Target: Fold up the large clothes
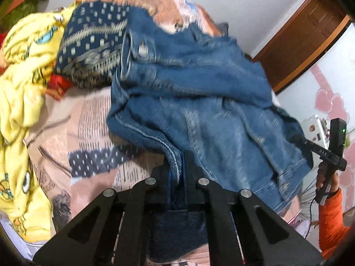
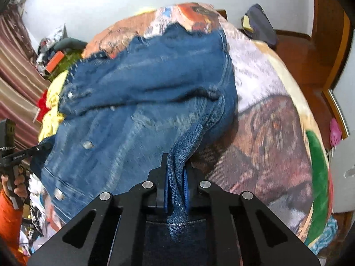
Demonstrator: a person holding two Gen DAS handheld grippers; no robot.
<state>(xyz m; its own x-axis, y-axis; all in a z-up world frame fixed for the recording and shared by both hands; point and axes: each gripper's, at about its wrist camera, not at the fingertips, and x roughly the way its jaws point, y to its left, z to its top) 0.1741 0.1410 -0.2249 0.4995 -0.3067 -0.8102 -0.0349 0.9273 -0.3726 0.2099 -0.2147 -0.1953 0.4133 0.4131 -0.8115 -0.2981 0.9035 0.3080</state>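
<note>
Denim jacket (image 1: 199,93) spread on bed (image 1: 93,119) beside yellow blanket (image 1: 20,93). Left gripper (image 1: 177,166) jaws clenched on jacket edge; right gripper (image 2: 175,177) jaws clenched on another denim fold.

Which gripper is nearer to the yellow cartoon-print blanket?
Left. The left gripper grips the blue denim jacket on the side beside the yellow cartoon-print blanket; the right gripper grips its far side.
</note>
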